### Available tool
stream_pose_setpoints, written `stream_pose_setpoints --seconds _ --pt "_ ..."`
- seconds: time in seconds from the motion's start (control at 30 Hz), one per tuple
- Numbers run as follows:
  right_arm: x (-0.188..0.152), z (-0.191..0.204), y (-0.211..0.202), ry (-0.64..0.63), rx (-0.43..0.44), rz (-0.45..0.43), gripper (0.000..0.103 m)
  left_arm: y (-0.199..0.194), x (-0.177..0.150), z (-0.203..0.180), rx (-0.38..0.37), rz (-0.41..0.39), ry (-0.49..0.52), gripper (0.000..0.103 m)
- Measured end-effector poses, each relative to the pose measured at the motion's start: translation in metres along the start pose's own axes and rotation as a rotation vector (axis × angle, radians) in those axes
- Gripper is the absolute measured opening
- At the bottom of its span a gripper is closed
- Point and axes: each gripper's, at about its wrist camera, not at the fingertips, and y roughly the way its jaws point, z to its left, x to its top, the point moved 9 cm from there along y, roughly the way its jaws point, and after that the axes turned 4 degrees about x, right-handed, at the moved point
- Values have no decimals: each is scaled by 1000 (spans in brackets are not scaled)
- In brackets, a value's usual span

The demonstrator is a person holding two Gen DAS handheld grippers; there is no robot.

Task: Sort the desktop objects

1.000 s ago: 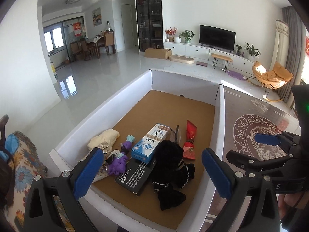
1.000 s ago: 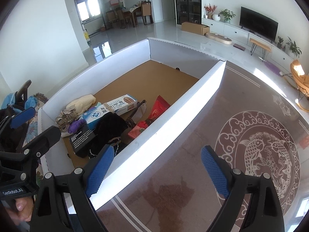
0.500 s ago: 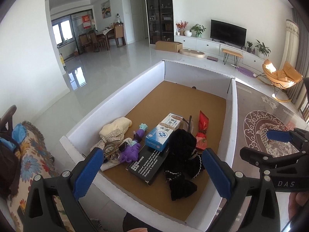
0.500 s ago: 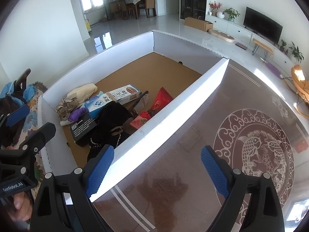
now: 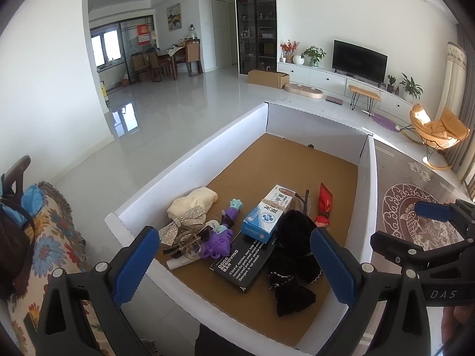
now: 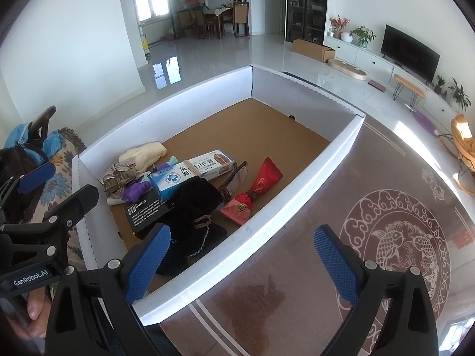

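A white-walled box (image 5: 190, 163) with a cardboard floor holds the objects. At its near end lie a black cloth pouch (image 5: 292, 255), a black bar box (image 5: 240, 262), a blue-white medicine box (image 5: 267, 213), a purple toy (image 5: 221, 234), a glittery bow (image 5: 182, 225), a cream knit piece (image 5: 193, 204) and a red packet (image 5: 325, 204). My left gripper (image 5: 233, 252) hangs open above this pile, touching nothing. My right gripper (image 6: 242, 255) straddles the box's right wall (image 6: 297, 184) from above, its jaws opening, with nothing held between them.
A dark patterned tabletop (image 6: 386, 237) lies right of the box. A flowered cloth with a blue bag (image 5: 32, 204) sits to the left. The far half of the box floor (image 5: 291, 160) is bare cardboard. A hand (image 6: 32, 311) holds the left gripper's handle.
In the left wrist view the box and its contents slid right and slightly up in the frame as that gripper drifted. The right gripper's fingers stand slightly wider. No object moved.
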Motion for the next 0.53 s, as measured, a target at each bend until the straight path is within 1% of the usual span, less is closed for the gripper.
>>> stream_pose_setpoints --seconds 0.2,0.4,0.53 --pt "1 11 8 -18 8 9 98 3 1 11 11 -4 -27 103" --pt "1 20 13 -39 11 16 98 6 0 20 1 -4 -50 103" --pt "1 22 16 -38 13 18 98 -5 2 23 36 -82 -52 103"
